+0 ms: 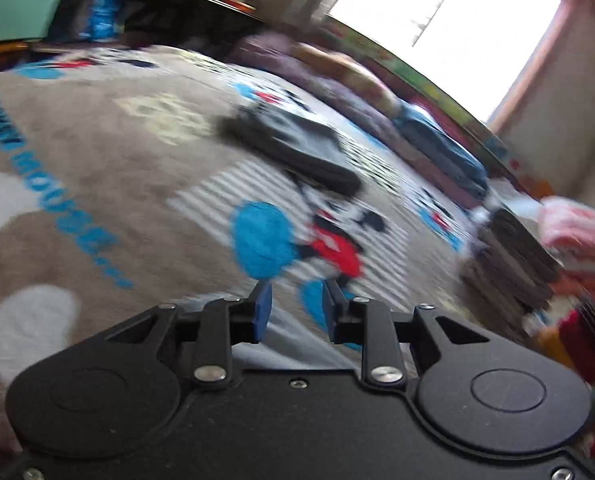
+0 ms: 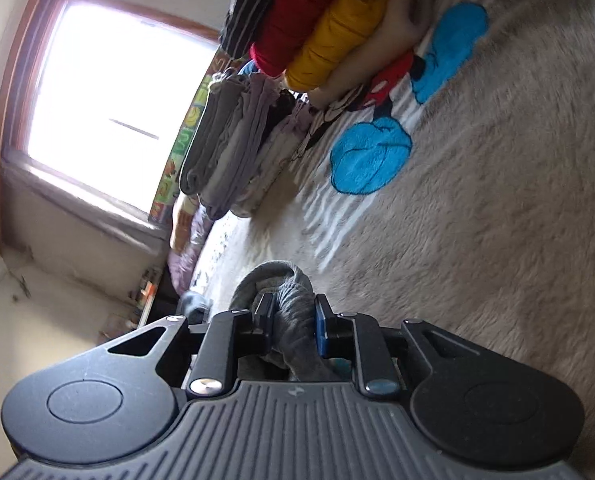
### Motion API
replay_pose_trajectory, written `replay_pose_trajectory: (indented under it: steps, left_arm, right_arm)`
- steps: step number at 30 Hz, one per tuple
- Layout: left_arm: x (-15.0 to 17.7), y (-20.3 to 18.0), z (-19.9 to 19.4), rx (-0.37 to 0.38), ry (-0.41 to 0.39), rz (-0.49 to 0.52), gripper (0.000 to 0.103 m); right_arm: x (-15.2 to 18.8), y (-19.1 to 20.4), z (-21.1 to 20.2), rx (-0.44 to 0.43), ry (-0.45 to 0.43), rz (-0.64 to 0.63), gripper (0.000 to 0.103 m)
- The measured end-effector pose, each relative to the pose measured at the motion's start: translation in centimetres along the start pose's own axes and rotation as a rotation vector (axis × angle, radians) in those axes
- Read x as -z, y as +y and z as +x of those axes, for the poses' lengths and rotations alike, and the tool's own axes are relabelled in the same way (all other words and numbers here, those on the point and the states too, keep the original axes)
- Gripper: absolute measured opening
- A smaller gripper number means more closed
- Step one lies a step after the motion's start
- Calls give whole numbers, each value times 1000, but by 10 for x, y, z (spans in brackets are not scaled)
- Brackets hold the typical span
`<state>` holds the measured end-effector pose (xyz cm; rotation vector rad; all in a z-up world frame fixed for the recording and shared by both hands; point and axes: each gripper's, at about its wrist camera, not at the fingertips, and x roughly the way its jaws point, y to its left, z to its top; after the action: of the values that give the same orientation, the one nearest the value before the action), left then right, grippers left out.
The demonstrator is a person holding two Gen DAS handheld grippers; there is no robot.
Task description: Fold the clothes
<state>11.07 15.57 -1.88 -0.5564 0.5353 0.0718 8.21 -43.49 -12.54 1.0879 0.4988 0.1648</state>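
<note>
Right gripper (image 2: 293,320): clenched on a bunched grey knit garment (image 2: 293,300).
Left gripper (image 1: 297,304): released, above the plush Mickey Mouse blanket (image 1: 97,152).

Left gripper (image 1: 297,310): matte black housing, two round caps, silver screws, blue pads (image 1: 263,310) on black fingers. Right gripper (image 2: 293,322): same black linkage, ribbed grey-black top plate, blue pad (image 2: 321,330).
</note>
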Motion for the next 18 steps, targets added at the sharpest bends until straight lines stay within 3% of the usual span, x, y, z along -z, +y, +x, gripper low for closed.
replay_pose_trajectory:
  steps: [4, 7, 10, 15, 18]
  left_arm:
    - [23, -51, 18, 145, 101, 131, 26]
    - [35, -86, 32, 236, 175, 251, 40]
    - [41, -126, 48, 315, 244, 401, 42]
    - [54, -181, 89, 334, 366, 634, 43]
    - [64, -197, 114, 328, 443, 716, 45]
  right_arm:
    - [-1, -9, 4, 0, 24, -14, 27]
    - [-4, -9, 5, 4, 39, -54, 27]
    - [-8, -7, 5, 6, 52, -103, 27]
    - [-15, -8, 7, 21, 58, -157, 27]
    - [-18, -12, 7, 19, 69, -157, 27]
